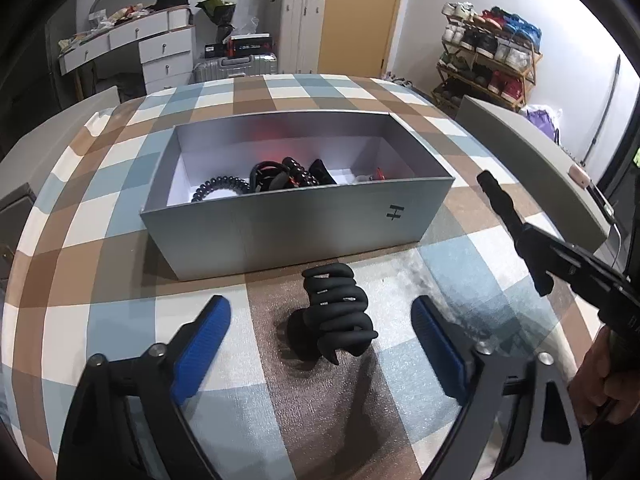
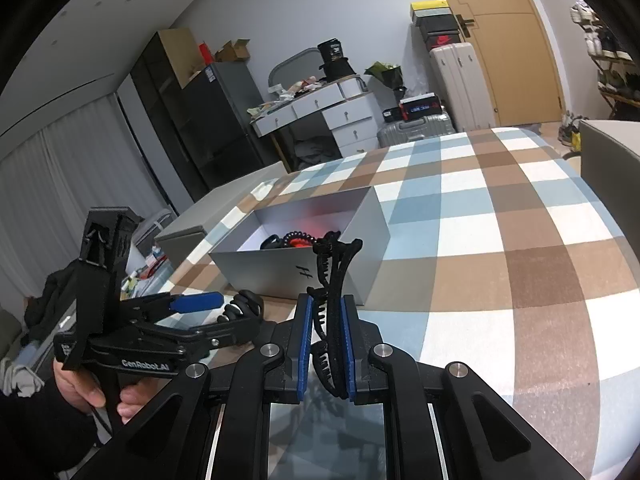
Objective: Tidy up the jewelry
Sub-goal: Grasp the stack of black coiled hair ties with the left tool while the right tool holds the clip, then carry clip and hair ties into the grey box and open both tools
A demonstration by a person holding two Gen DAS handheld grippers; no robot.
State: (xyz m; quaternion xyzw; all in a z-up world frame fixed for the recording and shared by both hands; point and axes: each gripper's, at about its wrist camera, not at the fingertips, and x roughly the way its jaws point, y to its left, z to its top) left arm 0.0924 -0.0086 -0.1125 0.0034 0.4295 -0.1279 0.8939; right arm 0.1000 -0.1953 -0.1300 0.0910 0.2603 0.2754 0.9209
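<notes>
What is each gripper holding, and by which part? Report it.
The right gripper is shut on a black hair clip, clamped near its lower end. The left gripper holds nothing; it is open around the black claw clip.

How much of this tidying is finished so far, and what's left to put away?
Several pieces, including a black coiled hair tie, already lie in the grey box. In hand: the right gripper is shut on a thin black hair clip near the box. Left: a black claw clip sits on the checked tablecloth, between the open left gripper fingers, not yet grasped.
</notes>
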